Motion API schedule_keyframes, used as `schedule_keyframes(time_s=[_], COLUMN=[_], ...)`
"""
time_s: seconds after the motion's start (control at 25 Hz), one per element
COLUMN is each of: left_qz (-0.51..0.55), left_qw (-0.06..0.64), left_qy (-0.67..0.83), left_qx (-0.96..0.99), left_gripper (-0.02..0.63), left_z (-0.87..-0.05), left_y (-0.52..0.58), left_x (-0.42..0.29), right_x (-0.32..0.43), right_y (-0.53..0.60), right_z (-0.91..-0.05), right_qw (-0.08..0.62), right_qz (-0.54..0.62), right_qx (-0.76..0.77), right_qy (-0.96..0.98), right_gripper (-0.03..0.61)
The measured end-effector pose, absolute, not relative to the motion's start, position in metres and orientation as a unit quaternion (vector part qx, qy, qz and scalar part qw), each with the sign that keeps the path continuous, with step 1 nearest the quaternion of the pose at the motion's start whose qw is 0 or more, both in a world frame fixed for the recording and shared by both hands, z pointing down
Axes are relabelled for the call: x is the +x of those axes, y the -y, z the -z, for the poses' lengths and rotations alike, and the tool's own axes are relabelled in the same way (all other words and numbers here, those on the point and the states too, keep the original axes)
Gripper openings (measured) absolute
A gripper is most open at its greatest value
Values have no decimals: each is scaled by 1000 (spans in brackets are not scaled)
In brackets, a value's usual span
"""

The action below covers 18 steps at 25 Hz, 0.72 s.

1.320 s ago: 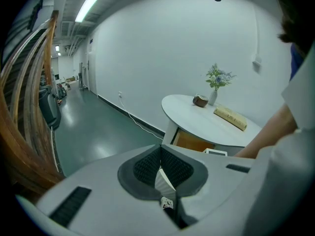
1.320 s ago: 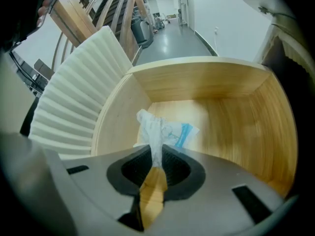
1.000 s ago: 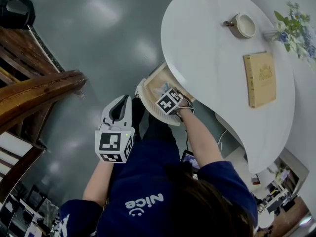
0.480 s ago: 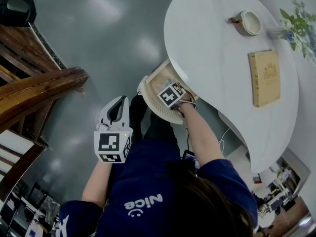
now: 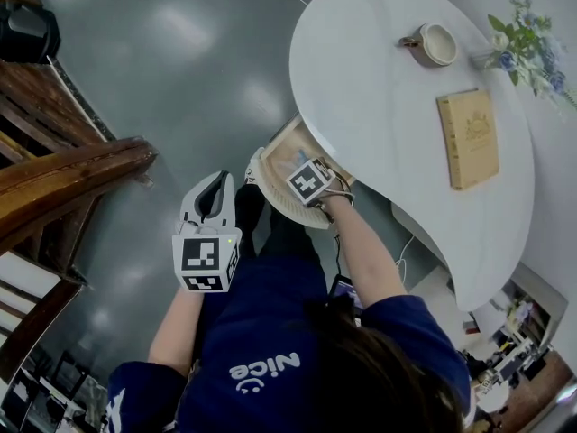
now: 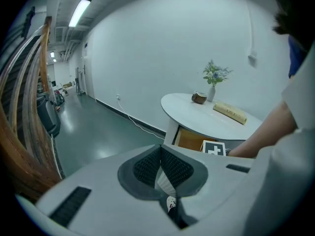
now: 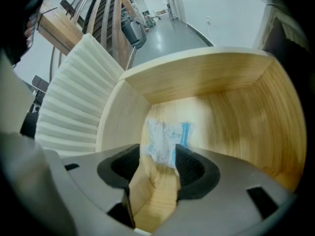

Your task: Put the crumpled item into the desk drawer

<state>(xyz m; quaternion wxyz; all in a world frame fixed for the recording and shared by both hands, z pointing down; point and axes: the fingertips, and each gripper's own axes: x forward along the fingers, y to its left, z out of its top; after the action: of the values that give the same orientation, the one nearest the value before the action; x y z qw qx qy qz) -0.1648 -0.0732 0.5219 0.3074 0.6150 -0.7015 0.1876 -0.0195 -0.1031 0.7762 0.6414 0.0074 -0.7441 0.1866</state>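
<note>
The crumpled item [image 7: 165, 141], white paper with a blue patch, lies on the wooden floor of the open desk drawer [image 7: 206, 77]. My right gripper [image 7: 158, 163] points steeply down into the drawer, and its jaws have just been opening. They now stand wide, with the item loose between their tips and neither pad pressing it. In the head view its marker cube [image 5: 309, 181] covers the drawer [image 5: 281, 142], so the item is hidden there. My left gripper [image 5: 214, 192] hangs over the floor left of the drawer, jaws shut on nothing [image 6: 160, 154].
The drawer's white ribbed front [image 5: 270, 197] curves toward the person's legs. On the white table [image 5: 379, 88] above stand a cup [image 5: 436, 43], a flat wooden box [image 5: 469, 138] and a vase of flowers [image 5: 518, 48]. A wooden stair rail [image 5: 63, 179] runs at the left.
The right gripper's marker cube has rolled slightly over the drawer. Both hands otherwise stay in place, and the left gripper has not moved.
</note>
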Motion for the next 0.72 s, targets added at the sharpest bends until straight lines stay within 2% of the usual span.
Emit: schedule_keyframes(time_s=[0.52,0.72], left_qz=[-167,-170], left_qw=[297,290], left_qy=[668,653], left_qx=[662,679], left_gripper=[4,3], left_z=[-510,-507], left_y=[97,107], left_x=[-156,-157], right_x=[-31,-37], right_y=[110,115], right_z=[-701,-672], right_qw=[591,550], right_qz=[-213,-238], right_qx=[76,126], right_qy=[775,791], right_gripper=[238,238])
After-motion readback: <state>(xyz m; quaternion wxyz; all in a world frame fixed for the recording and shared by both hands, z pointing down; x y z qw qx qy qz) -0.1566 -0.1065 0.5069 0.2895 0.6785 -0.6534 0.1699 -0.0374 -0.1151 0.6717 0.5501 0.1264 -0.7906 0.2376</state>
